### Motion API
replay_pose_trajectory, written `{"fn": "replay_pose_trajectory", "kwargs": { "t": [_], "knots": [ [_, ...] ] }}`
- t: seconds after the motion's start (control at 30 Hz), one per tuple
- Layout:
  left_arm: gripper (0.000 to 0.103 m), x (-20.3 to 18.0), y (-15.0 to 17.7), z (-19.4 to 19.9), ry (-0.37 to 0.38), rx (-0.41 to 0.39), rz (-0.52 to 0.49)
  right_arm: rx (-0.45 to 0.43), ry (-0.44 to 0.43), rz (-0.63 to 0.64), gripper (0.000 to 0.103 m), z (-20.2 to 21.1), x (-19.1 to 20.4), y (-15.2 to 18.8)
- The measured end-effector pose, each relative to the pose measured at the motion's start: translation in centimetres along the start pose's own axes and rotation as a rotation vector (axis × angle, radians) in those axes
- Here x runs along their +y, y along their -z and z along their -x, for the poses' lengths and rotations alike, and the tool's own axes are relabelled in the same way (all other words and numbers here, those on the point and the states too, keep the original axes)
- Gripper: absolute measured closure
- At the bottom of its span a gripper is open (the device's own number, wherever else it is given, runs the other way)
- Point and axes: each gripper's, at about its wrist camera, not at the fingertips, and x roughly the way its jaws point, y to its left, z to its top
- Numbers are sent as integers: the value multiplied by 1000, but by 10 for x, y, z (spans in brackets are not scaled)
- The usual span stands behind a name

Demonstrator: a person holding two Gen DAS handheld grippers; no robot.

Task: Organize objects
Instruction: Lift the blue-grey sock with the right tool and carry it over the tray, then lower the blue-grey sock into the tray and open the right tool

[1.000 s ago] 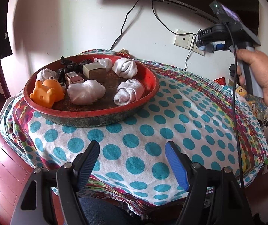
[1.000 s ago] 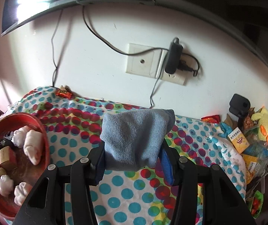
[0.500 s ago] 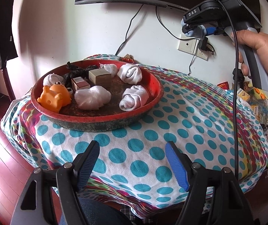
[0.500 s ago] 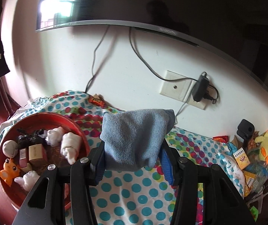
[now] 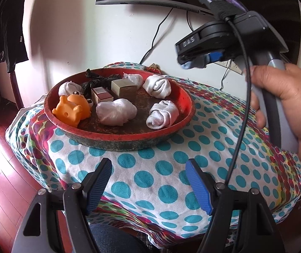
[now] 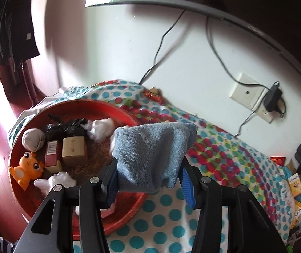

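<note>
Carrying step, apparently: blue cloth (image 6: pixel 153 158) pinched in right gripper (image 6: pixel 148 181), above red tray's (image 6: pixel 116 219) 3 o'clock rim. Next: lowering into a bare spot, then releasing. Left gripper (image 5: pixel 148 184) wide apart, empty, over bench (image 5: pixel 167 164). Tray contents: rolled socks (image 5: pixel 162 115), boxes (image 6: pixel 74 150), orange toy (image 6: pixel 27 169).
</note>
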Motion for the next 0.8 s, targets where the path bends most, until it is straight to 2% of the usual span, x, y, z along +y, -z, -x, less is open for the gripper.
{"fn": "replay_pose_trajectory", "kwargs": {
  "t": [0.37,0.8],
  "knots": [
    [28,7,-1,-4,2,24,33,87,-107,67,55,-40,48,17],
    [29,10,-1,-9,11,44,55,146,-116,74,54,-76,62,29]
  ]
}}
